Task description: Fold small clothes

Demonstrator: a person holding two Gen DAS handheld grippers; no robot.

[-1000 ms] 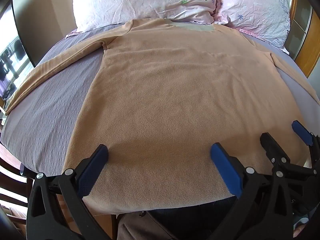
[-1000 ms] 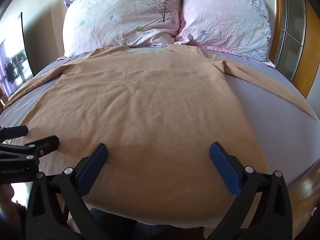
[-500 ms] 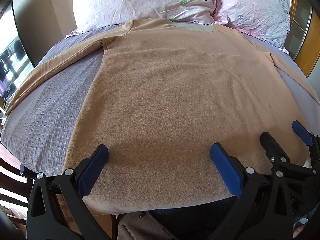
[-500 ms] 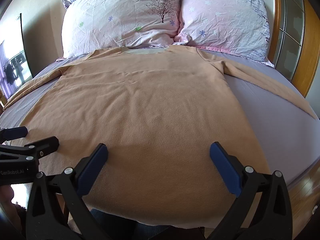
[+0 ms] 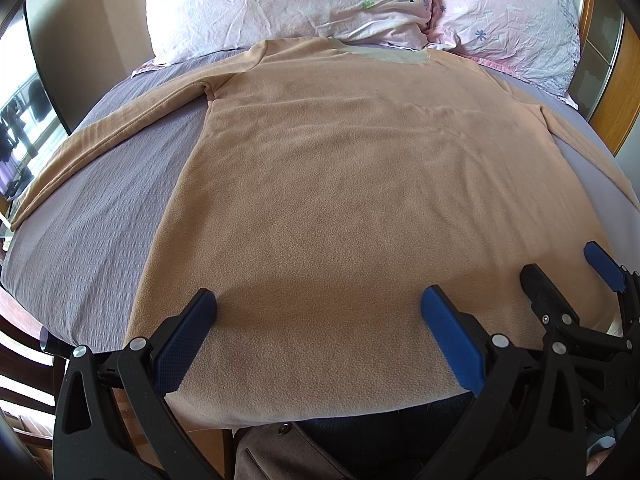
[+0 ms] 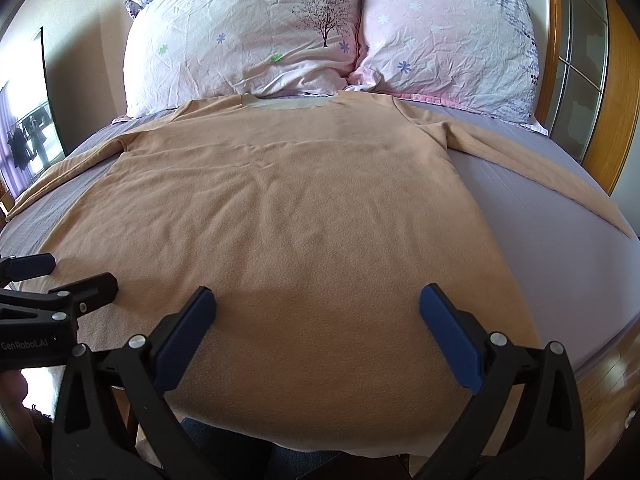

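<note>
Both grippers, left (image 5: pixel 318 332) and right (image 6: pixel 318 330), fingers spread wide and holding nothing, hover over the near hem of a tan shirt (image 5: pixel 352 208) lying flat on the bed (image 5: pixel 88 240) ahead of the fingertips.

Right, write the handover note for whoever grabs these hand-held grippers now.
Left hand-held gripper: open, empty, over the shirt's hem on its left half.
Right hand-held gripper: open, empty, over the hem on its right half.
Shirt: tan long-sleeve, spread flat on the bed, collar toward the pillows, hem at the near edge. Both sleeves lie stretched out to the sides: left sleeve, right sleeve.
Done: shirt laid out and fairly smooth.
Left: all the folding. No fold made yet; probably bring the sleeves in first, then fold the body.
</note>
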